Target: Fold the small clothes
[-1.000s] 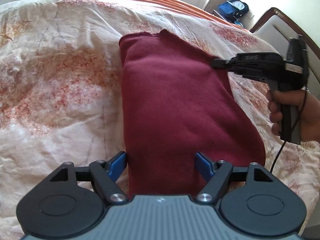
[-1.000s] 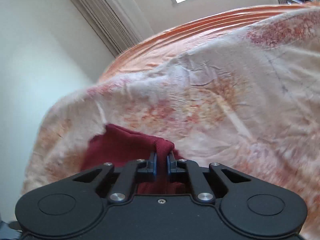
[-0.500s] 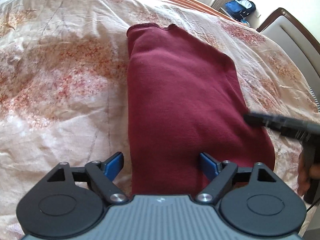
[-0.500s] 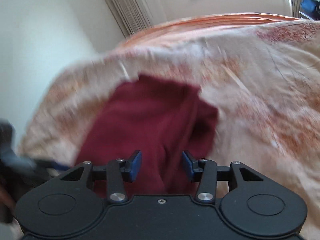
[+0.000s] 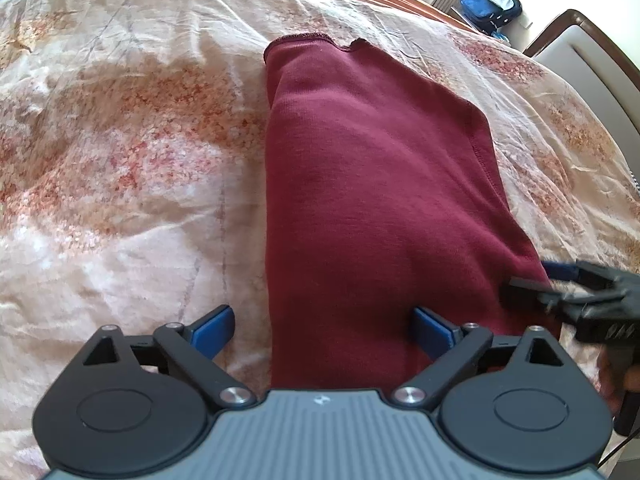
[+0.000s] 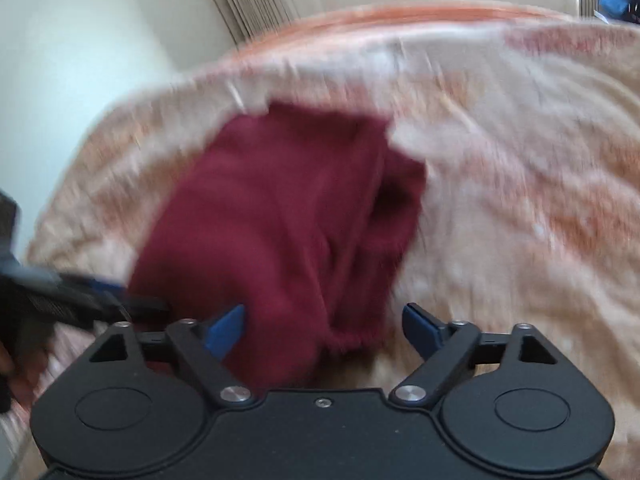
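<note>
A dark red garment (image 5: 372, 200), folded into a long strip, lies flat on the bed. My left gripper (image 5: 324, 330) hangs over its near end. Its jaws are opening wide, one blue pad over the bedspread and the other over the cloth, and neither presses. My right gripper (image 6: 323, 328) hovers at the garment's (image 6: 280, 208) near right corner. Its jaws are opening too, with cloth below them but nothing pinched. In the left wrist view the right gripper (image 5: 532, 278) comes in from the right edge. In the blurred right wrist view the left gripper (image 6: 136, 298) shows at the left.
A cream and orange flowered bedspread (image 5: 120, 160) covers the whole bed. A blue bag (image 5: 490, 4) sits on the floor past the far side, beside a wooden-framed headboard (image 5: 580, 40). Curtains (image 6: 248, 0) and a pale wall stand behind the bed.
The right gripper let go of the garment's far right edge, drew back to the near right corner and spread its jaws. The left jaws widened. The cloth now lies flat.
</note>
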### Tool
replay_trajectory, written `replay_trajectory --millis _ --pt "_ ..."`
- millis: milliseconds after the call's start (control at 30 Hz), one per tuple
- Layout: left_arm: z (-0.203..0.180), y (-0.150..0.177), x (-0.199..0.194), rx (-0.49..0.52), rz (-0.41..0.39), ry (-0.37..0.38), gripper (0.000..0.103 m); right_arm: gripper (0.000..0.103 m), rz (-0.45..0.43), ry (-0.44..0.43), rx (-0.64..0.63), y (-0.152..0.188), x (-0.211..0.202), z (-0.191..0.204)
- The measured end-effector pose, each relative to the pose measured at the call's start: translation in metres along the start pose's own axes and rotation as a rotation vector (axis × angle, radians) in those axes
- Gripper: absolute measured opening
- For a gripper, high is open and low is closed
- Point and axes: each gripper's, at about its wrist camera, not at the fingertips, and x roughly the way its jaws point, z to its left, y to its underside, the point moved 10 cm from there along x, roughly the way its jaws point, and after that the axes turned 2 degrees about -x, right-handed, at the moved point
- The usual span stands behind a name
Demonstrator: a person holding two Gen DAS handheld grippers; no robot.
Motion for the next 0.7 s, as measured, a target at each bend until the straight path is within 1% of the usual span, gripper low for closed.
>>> replay_trajectory --millis 67,200,300,367,433,467,533,600,700 --pt "0.0 0.0 0.002 0.004 0.004 0.001 0.099 0.094 0.019 0.01 0.003 0.013 0.001 -0.005" --pt "0.0 0.002 0.004 0.011 0.008 0.003 0.101 0.095 0.021 0.008 0.023 0.029 -0.008 -0.014" --pt "0.0 0.0 0.002 0.01 -0.003 0.007 0.101 0.096 0.009 -0.007 0.06 0.032 -0.019 -0.016" --pt "0.001 -0.008 -0.007 0.002 -0.052 0.02 0.101 0.096 -0.018 -0.054 0.131 0.027 -0.028 -0.017" --pt "0.002 -0.018 -0.015 -0.022 -0.094 0.07 0.101 0.098 -0.069 -0.143 0.263 0.017 -0.036 -0.023" --pt "0.004 -0.023 -0.015 -0.034 -0.099 0.088 0.101 0.098 -0.095 -0.193 0.337 0.01 -0.038 -0.027" --pt "0.007 -0.032 -0.01 -0.031 -0.09 0.1 0.101 0.098 -0.135 -0.249 0.435 -0.002 -0.036 -0.038" --pt "0.007 -0.039 -0.002 -0.018 -0.074 0.116 0.1 0.098 -0.143 -0.268 0.454 -0.013 -0.028 -0.043" --pt "0.005 -0.048 0.012 -0.008 -0.046 0.16 0.1 0.098 -0.097 -0.266 0.44 -0.019 -0.004 -0.049"
